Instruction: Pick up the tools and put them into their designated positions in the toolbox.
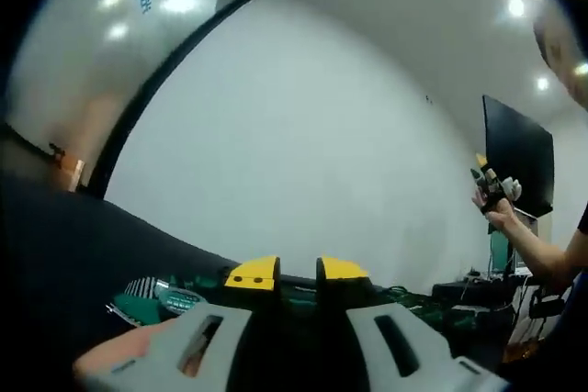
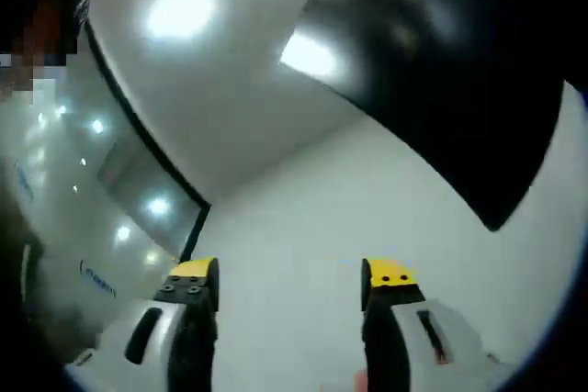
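Note:
My left gripper (image 1: 297, 272) points at a white wall, its yellow-tipped jaws a narrow gap apart with nothing between them. Just beyond the jaws lies a dark surface with green tool parts (image 1: 175, 298) and a striped green-and-white piece (image 1: 142, 288); I cannot make out what they are. At the right of the left gripper view a person's raised hand holds the right gripper (image 1: 490, 185). In its own view my right gripper (image 2: 292, 274) stands wide open and empty, aimed up at a white wall and ceiling lights.
A black screen (image 1: 519, 162) hangs on the wall at the right, above a cluttered desk (image 1: 469, 289) with cables. The person's forearm (image 1: 542, 254) reaches up in front of it. A dark panel (image 2: 459, 71) crosses the right gripper view's top right.

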Tool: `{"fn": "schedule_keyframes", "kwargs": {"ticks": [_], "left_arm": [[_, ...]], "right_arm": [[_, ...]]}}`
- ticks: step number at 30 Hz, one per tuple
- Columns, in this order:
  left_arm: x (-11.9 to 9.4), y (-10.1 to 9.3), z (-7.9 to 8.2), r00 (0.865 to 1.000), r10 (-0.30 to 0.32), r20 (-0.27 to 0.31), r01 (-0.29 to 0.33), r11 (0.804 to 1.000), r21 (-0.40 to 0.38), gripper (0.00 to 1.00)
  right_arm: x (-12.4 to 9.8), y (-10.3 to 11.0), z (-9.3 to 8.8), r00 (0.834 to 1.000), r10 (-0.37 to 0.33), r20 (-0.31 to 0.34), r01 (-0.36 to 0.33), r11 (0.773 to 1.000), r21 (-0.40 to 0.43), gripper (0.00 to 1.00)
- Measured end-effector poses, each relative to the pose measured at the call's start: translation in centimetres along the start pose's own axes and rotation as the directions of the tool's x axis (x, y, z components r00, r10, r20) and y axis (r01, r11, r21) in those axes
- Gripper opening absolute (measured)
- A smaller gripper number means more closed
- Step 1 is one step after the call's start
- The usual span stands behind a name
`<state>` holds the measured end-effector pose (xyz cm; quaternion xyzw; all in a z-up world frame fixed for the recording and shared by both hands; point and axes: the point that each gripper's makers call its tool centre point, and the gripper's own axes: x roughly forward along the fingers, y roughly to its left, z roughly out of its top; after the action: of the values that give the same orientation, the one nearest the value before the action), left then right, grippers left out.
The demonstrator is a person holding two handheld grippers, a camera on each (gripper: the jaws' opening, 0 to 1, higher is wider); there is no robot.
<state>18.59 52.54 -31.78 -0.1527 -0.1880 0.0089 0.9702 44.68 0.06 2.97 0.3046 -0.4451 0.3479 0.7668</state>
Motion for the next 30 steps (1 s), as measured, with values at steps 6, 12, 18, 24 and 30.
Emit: {"fn": "schedule_keyframes", "kwargs": {"ticks": [6, 12, 18, 24, 30], "left_arm": [[-0.6, 1.2, 1.6, 0.996, 0.037, 0.079, -0.031, 0.997, -0.073, 0.14], [-0.4, 2.7, 1.6, 0.991, 0.111, 0.070, -0.109, 0.994, -0.031, 0.18], [1.2, 7.8, -1.0, 0.910, 0.395, -0.122, -0.333, 0.875, 0.351, 0.35], [0.9, 11.8, -4.4, 0.827, 0.483, -0.287, -0.355, 0.845, 0.399, 0.48], [1.4, 11.1, -6.5, 0.808, 0.444, -0.386, -0.262, 0.859, 0.440, 0.46]], "right_arm": [[-4.1, 0.2, -2.9, 0.982, 0.057, -0.182, -0.088, 0.982, -0.170, 0.85], [-14.5, -3.5, -8.3, 0.919, -0.142, -0.369, 0.024, 0.952, -0.305, 0.70], [-24.9, -6.3, -12.6, 0.781, -0.326, -0.532, 0.005, 0.855, -0.518, 0.63], [-26.2, -7.4, -13.6, 0.772, -0.357, -0.526, 0.043, 0.855, -0.517, 0.53], [-27.0, -6.4, -15.9, 0.727, -0.294, -0.620, -0.021, 0.894, -0.448, 0.53]]}}
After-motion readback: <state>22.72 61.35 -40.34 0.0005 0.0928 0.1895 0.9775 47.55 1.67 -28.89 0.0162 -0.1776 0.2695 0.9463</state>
